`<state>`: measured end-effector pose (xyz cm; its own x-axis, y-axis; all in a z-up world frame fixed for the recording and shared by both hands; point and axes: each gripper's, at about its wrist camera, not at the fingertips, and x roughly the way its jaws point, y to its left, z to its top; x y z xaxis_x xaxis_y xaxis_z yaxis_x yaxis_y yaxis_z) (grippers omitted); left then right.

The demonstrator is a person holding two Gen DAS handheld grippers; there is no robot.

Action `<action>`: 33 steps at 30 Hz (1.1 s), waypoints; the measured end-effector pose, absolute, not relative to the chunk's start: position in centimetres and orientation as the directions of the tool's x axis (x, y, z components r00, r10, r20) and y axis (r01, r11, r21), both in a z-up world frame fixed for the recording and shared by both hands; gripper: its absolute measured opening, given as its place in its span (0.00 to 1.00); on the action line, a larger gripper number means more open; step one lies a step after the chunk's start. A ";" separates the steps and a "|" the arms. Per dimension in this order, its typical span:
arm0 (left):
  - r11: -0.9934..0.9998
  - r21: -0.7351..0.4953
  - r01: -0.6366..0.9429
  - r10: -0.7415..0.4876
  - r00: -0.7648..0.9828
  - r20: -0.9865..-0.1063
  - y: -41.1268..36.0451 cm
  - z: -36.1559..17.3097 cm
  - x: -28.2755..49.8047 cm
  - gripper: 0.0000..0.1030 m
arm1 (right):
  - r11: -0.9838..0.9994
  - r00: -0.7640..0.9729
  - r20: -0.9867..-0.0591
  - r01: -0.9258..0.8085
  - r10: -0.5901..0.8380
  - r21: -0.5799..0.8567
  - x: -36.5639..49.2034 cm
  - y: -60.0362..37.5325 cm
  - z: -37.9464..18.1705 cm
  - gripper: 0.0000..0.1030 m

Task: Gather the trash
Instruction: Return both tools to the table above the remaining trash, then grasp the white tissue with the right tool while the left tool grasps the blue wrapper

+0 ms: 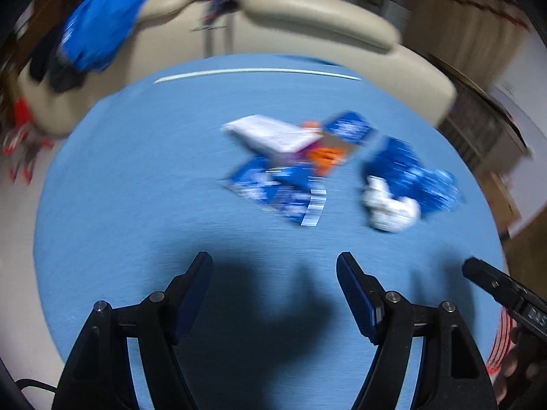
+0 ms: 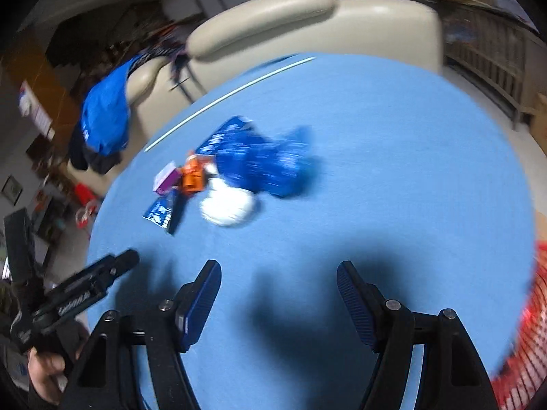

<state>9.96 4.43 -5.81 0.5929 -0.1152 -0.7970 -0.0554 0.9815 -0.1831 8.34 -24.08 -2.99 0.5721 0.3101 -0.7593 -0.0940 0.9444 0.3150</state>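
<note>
Trash lies in a blurred pile on a round blue table (image 1: 136, 188): a white and purple box (image 1: 270, 133), an orange wrapper (image 1: 324, 157), flat blue wrappers (image 1: 273, 188), a crumpled blue bag (image 1: 407, 171) and a white paper wad (image 1: 389, 205). My left gripper (image 1: 273, 266) is open and empty, above the table short of the pile. In the right wrist view the same blue bag (image 2: 266, 160), white wad (image 2: 227, 206), orange wrapper (image 2: 193, 176) and box (image 2: 165, 177) lie ahead. My right gripper (image 2: 278, 273) is open and empty.
Beige padded chairs (image 1: 324, 13) stand behind the table; blue cloth (image 1: 102, 27) hangs over one. A red mesh object (image 2: 533, 324) sits at the table's right edge. The other gripper's handle (image 2: 85, 287) shows at left, held by a hand.
</note>
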 end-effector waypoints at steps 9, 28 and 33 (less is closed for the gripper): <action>0.974 -0.202 -0.106 -0.105 0.578 -0.809 8.0 -6.9 11.7 0.73 | 0.963 0.552 -0.789 -0.139 0.270 0.233 15.7 -17.4 -5.8 0.67; 0.996 -0.069 -0.062 -0.027 0.520 -0.854 -0.5 -8.5 20.0 0.67 | 0.936 0.617 -0.712 -0.132 0.336 0.327 9.1 -23.8 -2.9 0.41; 0.999 -0.012 -0.047 0.014 0.521 -0.853 -0.7 -7.9 19.9 0.19 | 0.928 0.632 -0.694 -0.121 0.345 0.352 7.9 -25.5 -2.4 0.41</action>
